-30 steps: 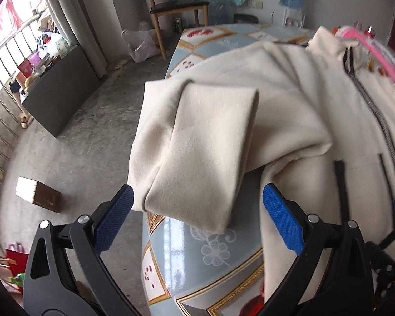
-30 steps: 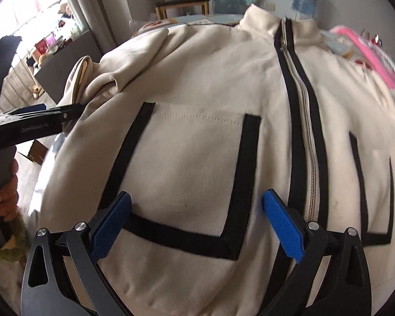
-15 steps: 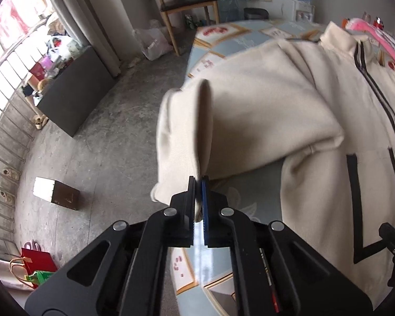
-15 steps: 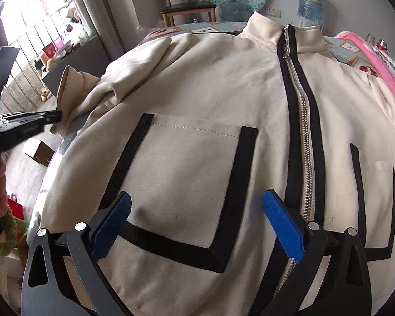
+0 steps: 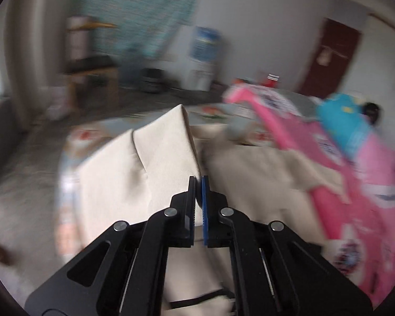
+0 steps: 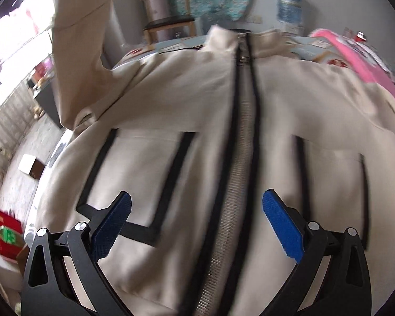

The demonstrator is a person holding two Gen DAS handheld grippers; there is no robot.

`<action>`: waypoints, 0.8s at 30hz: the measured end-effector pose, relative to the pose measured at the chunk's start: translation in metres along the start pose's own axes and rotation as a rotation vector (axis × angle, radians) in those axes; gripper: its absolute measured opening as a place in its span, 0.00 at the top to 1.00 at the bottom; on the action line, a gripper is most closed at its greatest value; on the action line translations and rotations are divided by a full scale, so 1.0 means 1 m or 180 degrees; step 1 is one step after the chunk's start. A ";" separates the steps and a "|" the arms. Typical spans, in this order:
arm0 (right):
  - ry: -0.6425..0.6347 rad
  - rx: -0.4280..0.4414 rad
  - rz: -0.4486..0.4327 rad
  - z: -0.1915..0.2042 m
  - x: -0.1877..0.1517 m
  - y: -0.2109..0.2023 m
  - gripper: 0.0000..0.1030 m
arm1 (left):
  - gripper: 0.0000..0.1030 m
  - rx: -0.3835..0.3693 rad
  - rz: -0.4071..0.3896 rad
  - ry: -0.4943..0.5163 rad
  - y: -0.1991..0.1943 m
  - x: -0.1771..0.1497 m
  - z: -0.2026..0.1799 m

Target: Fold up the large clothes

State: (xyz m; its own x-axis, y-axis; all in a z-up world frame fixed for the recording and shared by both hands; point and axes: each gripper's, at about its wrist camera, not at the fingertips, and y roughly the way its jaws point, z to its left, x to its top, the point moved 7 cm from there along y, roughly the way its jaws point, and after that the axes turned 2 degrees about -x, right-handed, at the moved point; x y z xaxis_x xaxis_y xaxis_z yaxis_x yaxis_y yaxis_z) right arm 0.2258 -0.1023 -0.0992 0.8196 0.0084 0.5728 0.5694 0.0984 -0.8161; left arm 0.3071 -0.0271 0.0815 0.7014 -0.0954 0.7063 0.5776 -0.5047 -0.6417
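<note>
While the left gripper (image 5: 198, 181) pinches the cream sleeve (image 5: 155, 155) tight, raised at eleven o'clock, the right gripper (image 6: 197, 213) hovers wide-jawed above the jacket (image 6: 197, 121)

Wooden chair (image 6: 168, 22) by far wall; water dispenser (image 5: 203, 55) beside it; dark red door (image 5: 329, 55) at right; pink sheet (image 5: 355, 184) on patterned table (image 6: 171, 47); red bag (image 6: 8, 233) on floor

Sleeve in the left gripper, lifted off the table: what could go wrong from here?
The left gripper pinches only the sleeve's edge, so the cloth may slip out mid-swing. The right gripper hangs open over the zipper and pins nothing, so the jacket may drag or bunch as the sleeve pulls. The pink cloth lies close by and could get caught in the fold.
</note>
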 end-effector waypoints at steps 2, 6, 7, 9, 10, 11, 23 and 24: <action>0.0107 -0.0070 -0.0026 -0.017 -0.005 -0.006 0.06 | 0.92 -0.0246 0.0185 0.0047 0.027 -0.006 -0.024; 0.0348 -0.0179 0.0045 -0.053 -0.017 -0.009 0.06 | 0.58 -0.0263 0.0444 -0.0099 0.061 -0.036 -0.025; 0.0459 -0.0198 0.0055 -0.065 -0.020 -0.012 0.06 | 0.58 -0.0239 0.0454 -0.0108 0.061 -0.043 -0.021; 0.0600 -0.0194 0.0033 -0.079 -0.022 -0.018 0.08 | 0.57 -0.0137 0.0441 -0.0133 0.054 -0.056 -0.006; 0.0704 -0.0160 0.0009 -0.087 -0.020 -0.021 0.10 | 0.56 -0.0063 0.0435 -0.0142 0.051 -0.060 0.005; 0.0797 -0.0095 -0.0006 -0.093 -0.018 -0.024 0.12 | 0.56 0.0040 0.0429 -0.0139 0.048 -0.064 0.014; 0.1105 0.1445 0.0508 -0.047 0.065 0.037 0.46 | 0.55 0.1517 0.0852 -0.0097 0.035 -0.165 0.130; 0.1067 0.1432 0.0572 -0.042 0.067 0.046 0.50 | 0.55 0.1545 0.0851 -0.0100 0.035 -0.169 0.132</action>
State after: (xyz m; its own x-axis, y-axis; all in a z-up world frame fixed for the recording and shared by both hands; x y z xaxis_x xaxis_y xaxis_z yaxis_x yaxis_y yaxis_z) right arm 0.3095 -0.1388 -0.1019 0.9178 -0.2439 0.3134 0.3969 0.5378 -0.7438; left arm 0.2642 0.0849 -0.0997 0.8578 -0.1366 0.4955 0.4987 -0.0123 -0.8667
